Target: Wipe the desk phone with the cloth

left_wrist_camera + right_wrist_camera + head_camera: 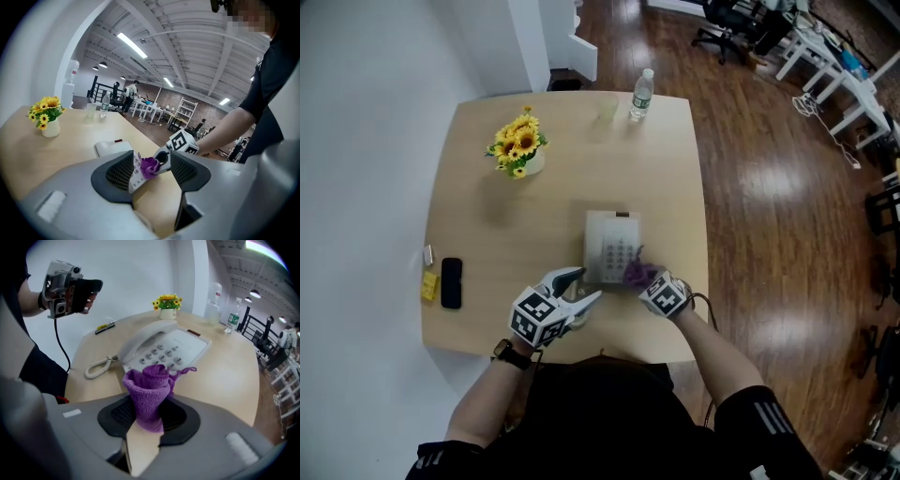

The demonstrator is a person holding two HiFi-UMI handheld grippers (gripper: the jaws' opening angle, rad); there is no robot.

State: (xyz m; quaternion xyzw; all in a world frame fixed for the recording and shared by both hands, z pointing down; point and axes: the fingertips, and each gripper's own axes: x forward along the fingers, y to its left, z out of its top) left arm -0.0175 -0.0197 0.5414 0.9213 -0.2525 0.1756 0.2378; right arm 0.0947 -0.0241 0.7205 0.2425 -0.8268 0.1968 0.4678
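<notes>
Right gripper (147, 416): jaws pinch the purple cloth (149, 387), which bunches up out of them. We see the cloth at the near right corner of the desk phone (164, 350), over the keypad edge; we cannot confirm contact. Left gripper (150, 171): jaws spread, nothing between them, held just beside the phone's near left corner. The phone sits mid-table (487, 234), handset cradled, coiled cord (99, 365) at its left. We note flowers (518, 145) and a bottle (641, 94) toward the far edge.
</notes>
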